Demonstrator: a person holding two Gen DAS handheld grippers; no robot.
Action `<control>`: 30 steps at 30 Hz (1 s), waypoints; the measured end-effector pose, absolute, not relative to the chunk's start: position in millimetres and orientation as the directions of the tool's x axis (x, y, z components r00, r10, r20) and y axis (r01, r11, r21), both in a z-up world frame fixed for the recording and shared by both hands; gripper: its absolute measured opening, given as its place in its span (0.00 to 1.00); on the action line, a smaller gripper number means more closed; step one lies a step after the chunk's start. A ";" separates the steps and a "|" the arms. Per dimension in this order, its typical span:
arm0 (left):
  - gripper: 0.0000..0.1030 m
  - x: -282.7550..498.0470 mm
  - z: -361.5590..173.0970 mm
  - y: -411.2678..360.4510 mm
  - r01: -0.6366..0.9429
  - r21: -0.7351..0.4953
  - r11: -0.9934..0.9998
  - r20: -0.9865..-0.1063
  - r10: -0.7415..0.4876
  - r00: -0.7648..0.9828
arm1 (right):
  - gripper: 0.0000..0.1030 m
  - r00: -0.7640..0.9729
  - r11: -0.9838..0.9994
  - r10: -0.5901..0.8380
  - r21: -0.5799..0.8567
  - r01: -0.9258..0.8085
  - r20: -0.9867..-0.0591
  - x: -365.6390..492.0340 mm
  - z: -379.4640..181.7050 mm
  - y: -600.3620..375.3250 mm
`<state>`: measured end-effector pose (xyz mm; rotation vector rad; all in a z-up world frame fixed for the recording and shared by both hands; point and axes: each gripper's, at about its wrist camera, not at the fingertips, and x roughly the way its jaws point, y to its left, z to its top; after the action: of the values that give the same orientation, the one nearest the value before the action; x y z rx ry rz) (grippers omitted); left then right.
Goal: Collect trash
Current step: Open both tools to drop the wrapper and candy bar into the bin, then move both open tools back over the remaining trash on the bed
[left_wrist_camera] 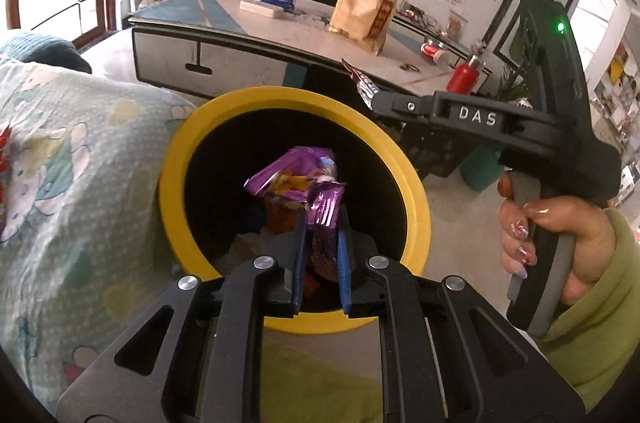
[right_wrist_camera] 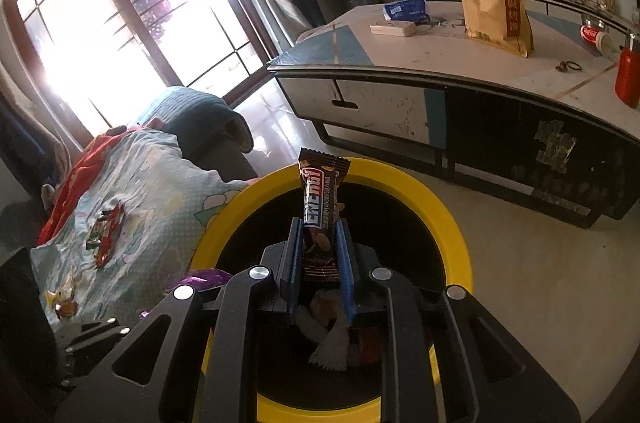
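While both grippers hang over the yellow-rimmed trash bin (left_wrist_camera: pixel 416 207), each is clamped on a wrapper: the left gripper (left_wrist_camera: pixel 320 255) pinches a crumpled purple snack wrapper (left_wrist_camera: pixel 304 183) above the bin's dark mouth; the right gripper (right_wrist_camera: pixel 320 247) grips a brown chocolate bar wrapper (right_wrist_camera: pixel 320 211) upright. Only the left wrist view shows the person's right hand (left_wrist_camera: pixel 560 243) on the handle; only the right wrist view shows a red candy wrapper (right_wrist_camera: pixel 106 235) on the floral quilt (right_wrist_camera: pixel 152 183) beside the bin.
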<state>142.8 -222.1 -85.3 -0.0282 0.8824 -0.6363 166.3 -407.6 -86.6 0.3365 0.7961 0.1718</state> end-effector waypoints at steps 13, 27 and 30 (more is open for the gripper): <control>0.86 137.7 -67.4 -203.9 0.452 -0.245 0.858 -0.657 -0.490 0.573 | 0.43 0.713 0.930 0.252 0.367 0.008 -0.654 165.5 -82.1 -413.9; 0.89 129.9 -34.3 -154.9 0.329 -0.231 0.916 -0.578 -0.401 0.711 | 0.51 0.752 0.938 0.276 0.340 -0.074 -0.598 153.5 -55.3 -381.7; 0.89 128.2 -29.7 -145.6 0.304 -0.234 0.924 -0.565 -0.383 0.731 | 0.53 0.759 0.937 0.287 0.334 -0.097 -0.585 150.3 -48.6 -373.1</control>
<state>128.2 -145.6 -29.7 -0.1284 0.6491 -0.3792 150.3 -373.1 -48.6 0.2939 0.6795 0.2123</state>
